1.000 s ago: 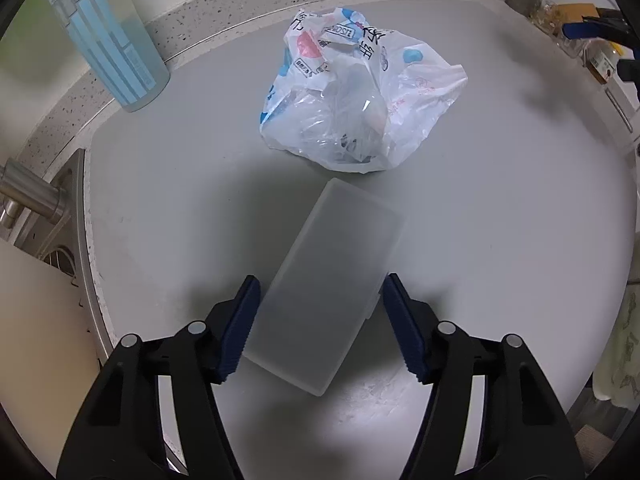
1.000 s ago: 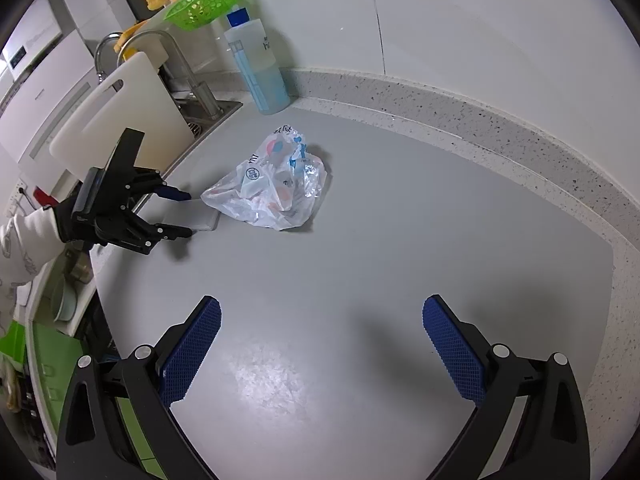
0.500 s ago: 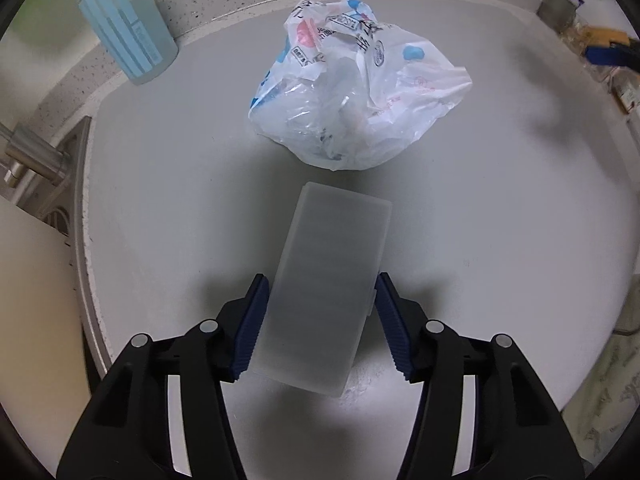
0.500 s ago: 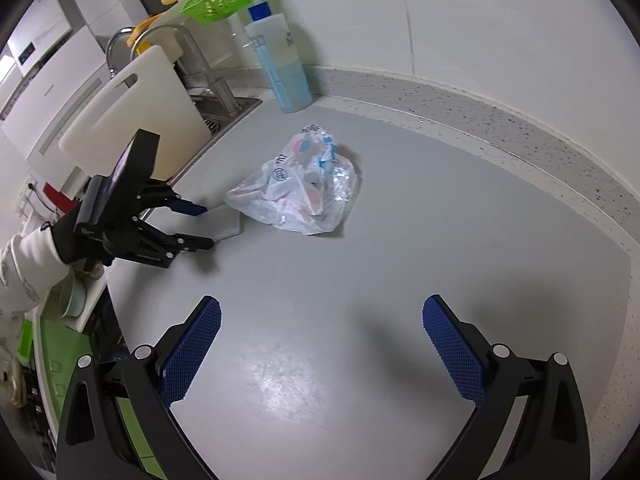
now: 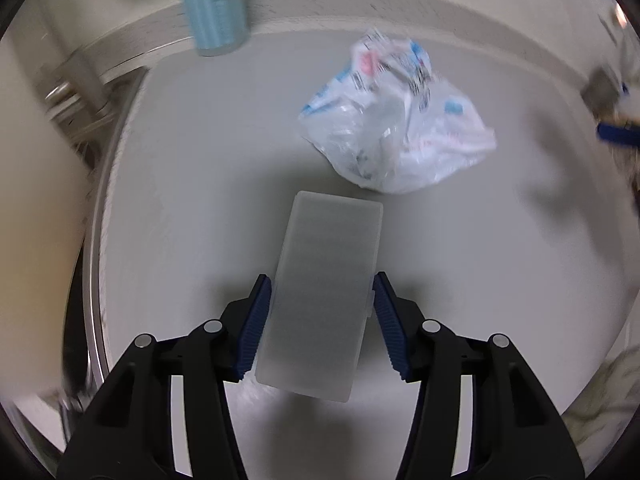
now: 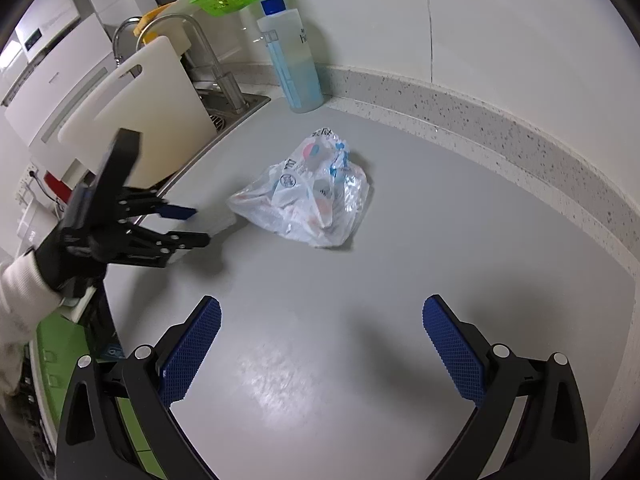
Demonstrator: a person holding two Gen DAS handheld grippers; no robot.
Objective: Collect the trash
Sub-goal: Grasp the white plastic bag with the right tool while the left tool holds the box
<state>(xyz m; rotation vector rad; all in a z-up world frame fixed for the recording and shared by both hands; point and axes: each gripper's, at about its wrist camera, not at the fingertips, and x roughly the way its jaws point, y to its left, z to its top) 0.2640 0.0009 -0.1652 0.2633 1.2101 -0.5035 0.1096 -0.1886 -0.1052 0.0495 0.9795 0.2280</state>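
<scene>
Left gripper (image 5: 322, 324): low centre of the left wrist view, pointing steeply down at the table; its fingers have just been closing, with a frosted plastic box between them.
Left fingers (image 5: 254, 330): about half open, the blue pads at or just beside the box's long sides; whether they press on it cannot be told.
Frosted plastic box (image 5: 326, 280): flat, oblong, translucent, lying on the table in the centre of the left wrist view, its far short end just below the plastic bag, apart from it by a narrow strip of table.
Plastic bag (image 5: 394, 136): crumpled, clear and white with blue and red print, upper right of centre in the left wrist view; in the right wrist view it sits mid-frame (image 6: 310, 196), just right of the left gripper (image 6: 192, 224).
Right gripper (image 6: 322, 352): bottom of the right wrist view, over bare table.
Right fingers (image 6: 188, 356): wide apart, nothing between them.
Table (image 6: 400, 280): grey, smooth, with a speckled raised edge along the back.
Blue bottle (image 6: 294, 64): upright at the back edge, top centre of the right wrist view; blurred at the top of the left wrist view (image 5: 212, 8).
Cutting board (image 6: 140, 116): white, standing on edge at the upper left, beside the sink.
Person: a gloved hand (image 6: 68, 256) and a white sleeve at the left edge hold the left gripper.
</scene>
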